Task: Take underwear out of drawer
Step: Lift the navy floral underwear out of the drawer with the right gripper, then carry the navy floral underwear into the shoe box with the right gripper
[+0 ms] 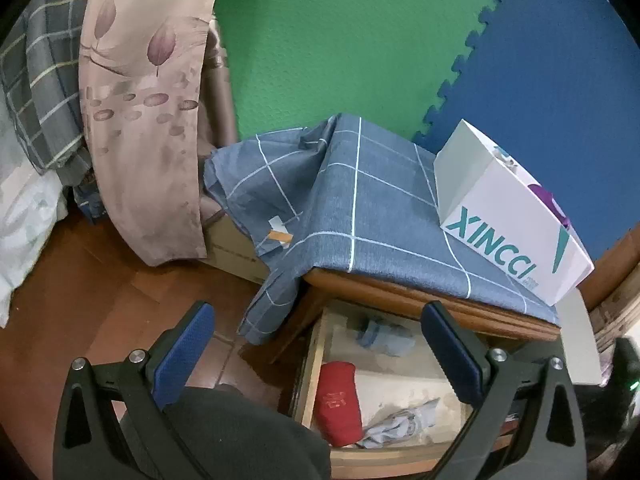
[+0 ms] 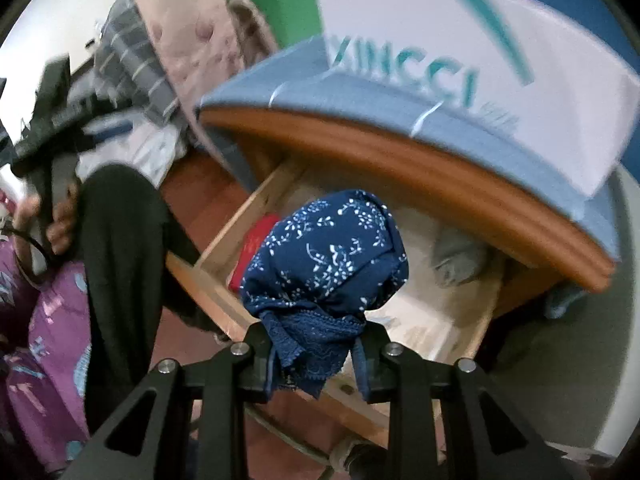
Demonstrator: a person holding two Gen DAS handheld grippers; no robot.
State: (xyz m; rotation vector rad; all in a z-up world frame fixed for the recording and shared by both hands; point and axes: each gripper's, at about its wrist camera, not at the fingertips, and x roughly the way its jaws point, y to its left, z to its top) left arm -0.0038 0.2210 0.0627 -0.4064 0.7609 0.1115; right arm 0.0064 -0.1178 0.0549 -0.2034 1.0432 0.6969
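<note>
White box (image 2: 500, 92) motion-blurred; underwear (image 2: 324, 264) hides right jaws' pads.

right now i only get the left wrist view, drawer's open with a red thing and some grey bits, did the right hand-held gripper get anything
Observer: Yes, the right hand-held gripper is shut on dark blue underwear with a white flower print.
Operator: is it out of the drawer yet
Observer: It hangs in front of the open drawer, over its front edge; height is unclear.
Operator: did it drag the red thing along
Observer: No, the red cloth lies inside, behind the blue bundle.
</note>
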